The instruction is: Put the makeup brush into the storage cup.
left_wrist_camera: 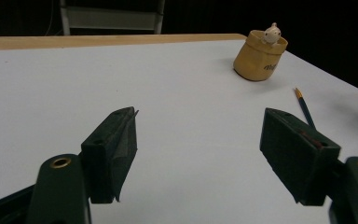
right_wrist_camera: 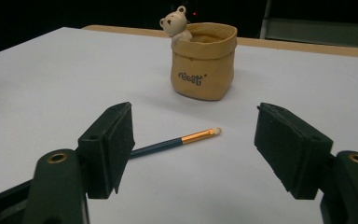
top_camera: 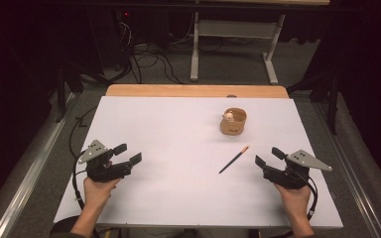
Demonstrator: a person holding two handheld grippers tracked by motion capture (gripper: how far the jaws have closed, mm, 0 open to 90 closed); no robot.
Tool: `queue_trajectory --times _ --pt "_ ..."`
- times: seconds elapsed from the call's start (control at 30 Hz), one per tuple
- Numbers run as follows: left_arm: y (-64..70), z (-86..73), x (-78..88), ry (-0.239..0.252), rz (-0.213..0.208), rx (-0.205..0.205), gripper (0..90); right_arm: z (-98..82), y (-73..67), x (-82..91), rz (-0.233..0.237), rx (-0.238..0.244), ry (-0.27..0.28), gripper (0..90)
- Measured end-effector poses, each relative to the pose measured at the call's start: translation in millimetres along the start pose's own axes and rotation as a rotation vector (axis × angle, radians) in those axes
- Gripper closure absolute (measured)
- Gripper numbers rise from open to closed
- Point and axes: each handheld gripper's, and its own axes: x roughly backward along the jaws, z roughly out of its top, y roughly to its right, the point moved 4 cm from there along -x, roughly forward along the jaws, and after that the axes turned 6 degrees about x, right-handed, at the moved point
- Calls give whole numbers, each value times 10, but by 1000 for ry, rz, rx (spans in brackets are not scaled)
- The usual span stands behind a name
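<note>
Now the left gripper waits spread near the table's left edge; the blue pencil lies right of centre, before the tan bear pot. Spread and empty, the right gripper should probably straddle its shaft squarely.

Matt white table, glossy ceramic-looking tan pot, brush with shiny gold metal band.

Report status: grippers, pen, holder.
Left gripper open, right gripper open, both empty. Pen flat on table, untouched. Bear pen holder upright beyond. Path clear.
</note>
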Motion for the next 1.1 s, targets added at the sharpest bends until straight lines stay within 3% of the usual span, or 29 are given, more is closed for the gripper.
queue_trajectory --times 1.1 --pt "5 -9 -14 -9 -6 -3 279 -8 -13 -15 -5 17 -16 309"
